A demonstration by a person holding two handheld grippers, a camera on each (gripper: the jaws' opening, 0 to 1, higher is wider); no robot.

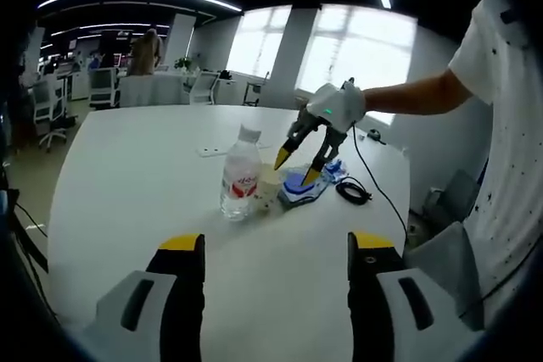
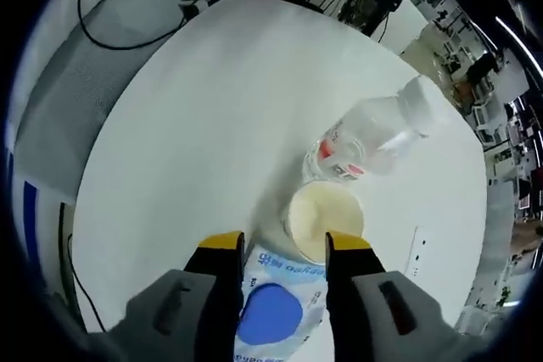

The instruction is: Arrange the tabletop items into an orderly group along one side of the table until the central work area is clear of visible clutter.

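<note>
A clear water bottle with a red label stands upright near the middle of the white table. Just right of it are a cream round lid and a blue-and-white packet. My right gripper hangs open directly over the packet, tips pointing down. In the right gripper view the packet lies flat between the spread jaws of the right gripper, with the lid and the bottle just beyond. My left gripper is open and holds nothing, well short of the bottle.
A coiled black cable lies right of the packet, with its lead running to the table edge. A white power strip sits behind the bottle. Office chairs and desks stand beyond the far left rim. A person's arm reaches in from the right.
</note>
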